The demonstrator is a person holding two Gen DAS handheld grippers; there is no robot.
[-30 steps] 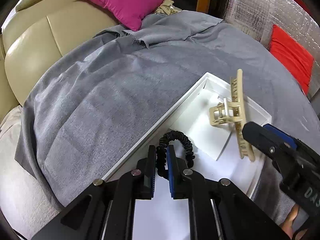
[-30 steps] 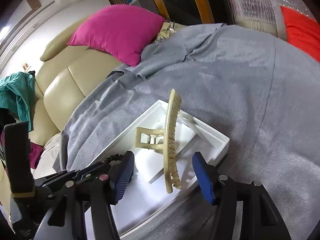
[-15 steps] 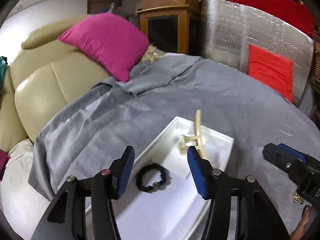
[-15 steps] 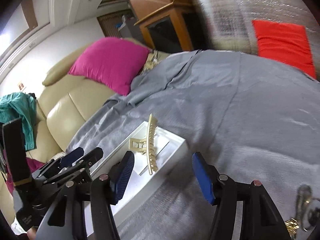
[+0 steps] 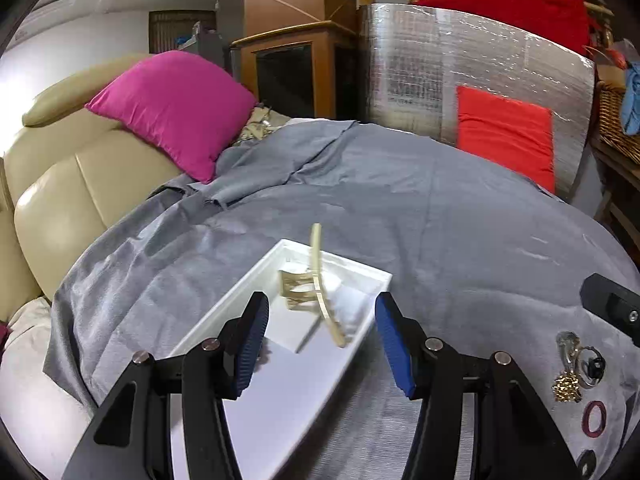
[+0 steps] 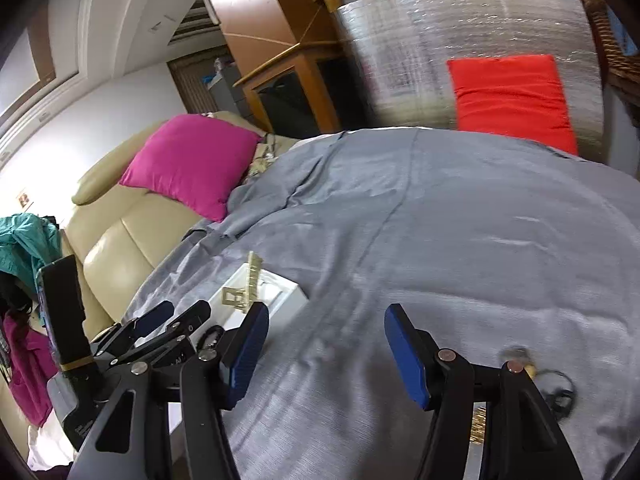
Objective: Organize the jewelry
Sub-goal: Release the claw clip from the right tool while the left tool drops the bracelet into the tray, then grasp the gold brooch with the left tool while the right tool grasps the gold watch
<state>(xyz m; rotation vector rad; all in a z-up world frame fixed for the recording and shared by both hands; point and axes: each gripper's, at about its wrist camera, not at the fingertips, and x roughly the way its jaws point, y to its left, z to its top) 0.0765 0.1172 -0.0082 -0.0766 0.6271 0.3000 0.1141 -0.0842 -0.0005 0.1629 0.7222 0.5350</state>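
Observation:
A white tray [image 5: 256,280] lies on the grey cloth with a beige claw hair clip [image 5: 316,284] standing in its far end. My left gripper [image 5: 320,340] is open and empty, raised above the tray's near half. The black bracelet is mostly hidden behind my left finger. My right gripper [image 6: 324,356] is open and empty over bare cloth, right of the tray [image 6: 280,292]; the clip [image 6: 246,288] shows there too. Gold and silver jewelry [image 5: 572,368] and a dark red ring [image 5: 594,414] lie on the cloth at the right.
A beige sofa [image 5: 60,192] with a magenta cushion [image 5: 176,108] stands at the left. A silver foil panel [image 5: 460,80] with a red cushion [image 5: 504,136] stands behind the table. The grey cloth [image 5: 400,208] covers the round table.
My left gripper let go of the black bracelet in the tray, opened and drew back upward. My right gripper pulled away from the tray to the right, toward the loose jewelry.

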